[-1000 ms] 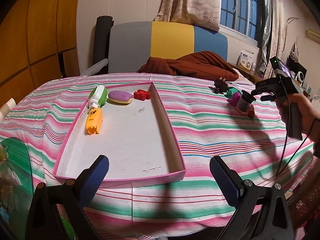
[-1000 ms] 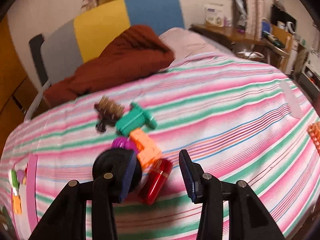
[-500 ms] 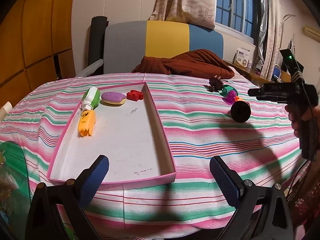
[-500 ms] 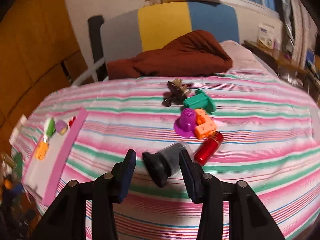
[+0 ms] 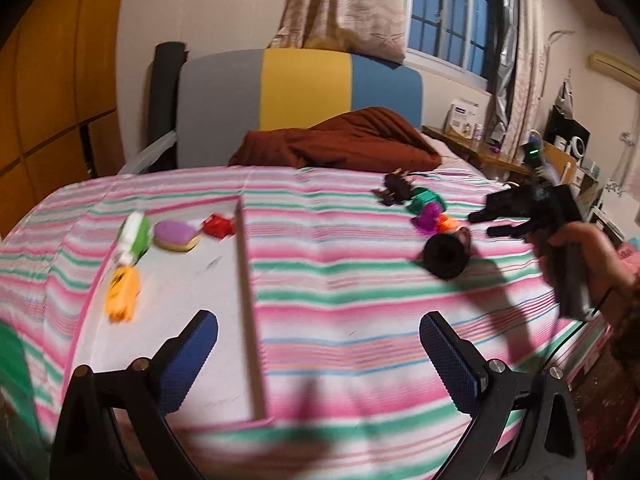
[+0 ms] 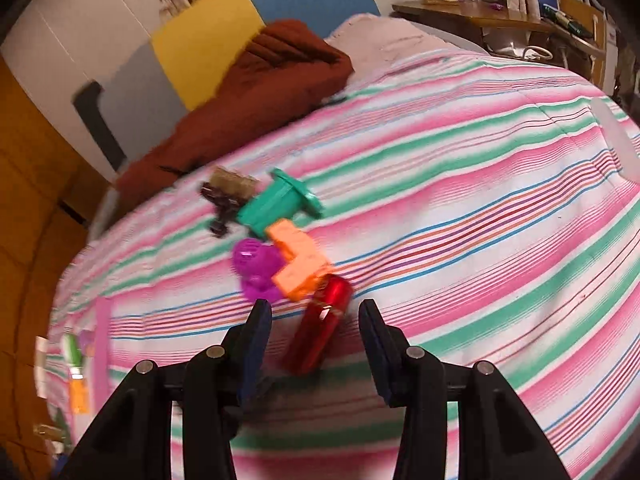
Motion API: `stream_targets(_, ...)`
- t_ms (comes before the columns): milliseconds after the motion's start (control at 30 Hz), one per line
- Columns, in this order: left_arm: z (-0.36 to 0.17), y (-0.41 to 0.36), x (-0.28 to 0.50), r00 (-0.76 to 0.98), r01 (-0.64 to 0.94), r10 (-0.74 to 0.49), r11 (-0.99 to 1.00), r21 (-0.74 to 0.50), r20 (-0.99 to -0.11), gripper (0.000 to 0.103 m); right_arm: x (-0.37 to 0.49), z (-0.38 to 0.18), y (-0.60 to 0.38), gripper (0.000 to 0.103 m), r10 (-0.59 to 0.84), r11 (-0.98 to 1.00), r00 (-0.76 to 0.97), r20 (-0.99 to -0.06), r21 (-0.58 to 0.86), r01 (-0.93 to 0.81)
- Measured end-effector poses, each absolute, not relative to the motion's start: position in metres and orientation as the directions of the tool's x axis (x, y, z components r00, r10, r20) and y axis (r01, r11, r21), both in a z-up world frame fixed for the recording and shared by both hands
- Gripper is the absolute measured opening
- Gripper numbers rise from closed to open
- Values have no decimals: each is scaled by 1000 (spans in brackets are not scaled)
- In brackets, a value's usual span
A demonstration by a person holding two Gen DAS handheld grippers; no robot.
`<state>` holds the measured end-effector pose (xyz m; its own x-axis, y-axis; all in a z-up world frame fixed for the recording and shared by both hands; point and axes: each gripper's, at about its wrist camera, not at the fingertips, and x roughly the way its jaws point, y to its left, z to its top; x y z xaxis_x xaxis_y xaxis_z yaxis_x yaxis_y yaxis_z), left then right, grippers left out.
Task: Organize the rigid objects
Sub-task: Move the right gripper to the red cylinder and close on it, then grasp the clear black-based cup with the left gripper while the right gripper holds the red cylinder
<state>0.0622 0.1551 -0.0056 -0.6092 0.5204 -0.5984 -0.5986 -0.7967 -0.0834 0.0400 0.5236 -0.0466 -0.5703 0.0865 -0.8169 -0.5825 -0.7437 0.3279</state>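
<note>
Left tool (image 5: 319,356): blue pads spread wide, nothing between them. It hangs over the near edge of the bed's striped cover (image 5: 360,280).

Pink-rimmed tray (image 5: 248,280), left half of the cover. Four pieces sit at its far end:
- green-and-white bottle (image 5: 132,236), long axis running near to far
- orange piece (image 5: 122,294) just nearer, same axis
- purple oval (image 5: 176,234)
- red block (image 5: 218,225) against the right rim

All four are blurred, so detail is not readable. The tray's near left corner is cut off behind the left tool.

Loose group, right half of the cover toward the far edge, six pieces:
- brown piece (image 6: 226,196), shape unclear
- teal flanged piece (image 6: 280,204) on its side, flange to the right
- purple piece (image 6: 254,266)
- orange L-shaped block (image 6: 300,264) touching the purple piece
- red cylinder (image 6: 320,324), long axis running away from the right wrist camera and leaning right
- black-capped jar (image 5: 444,254) on its side, round end facing the left wrist camera

The jar hides most of the red cylinder in the left wrist view.

Right tool (image 6: 316,320), held in a hand (image 5: 588,256): released. The red cylinder lies in the gap, with cover visible on both sides and the pads clear of it. A dark blur under the tool's left finger cannot be identified.
</note>
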Motion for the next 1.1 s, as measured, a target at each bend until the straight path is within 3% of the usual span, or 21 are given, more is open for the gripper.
stream_targets(133,3,188,61,-596,-646,545,-761,-51,-589,102,28,-62,527,45,35,-750,-536,-843,333,-572)
stream_targets(300,6,235,58,-567,-706,575,-708,-11,-589,103,28,-76,532,31,21,-741,-473,-881,304,-599)
stream_targets(467,5,291,48,-539,-745,587,-666,17,-604,103,37,-76,537,24,67,-733,-412,-909,235,-639)
stream_targets(700,-17,358,8,-513,-728,479,-682,66,-712,103,37,-75,535,24,70,-749,-402,-913,219,-626)
stream_targets(800,-27,364,-6,-521,-709,424,-698,99,-740,103,37,-75,535,24,59,-741,-408,-911,233,-630)
stream_targets(1100,-36,310,-20,-539,-632,404,-774,38,-739,103,40,-73,533,24,64,-742,-406,-912,229,-630)
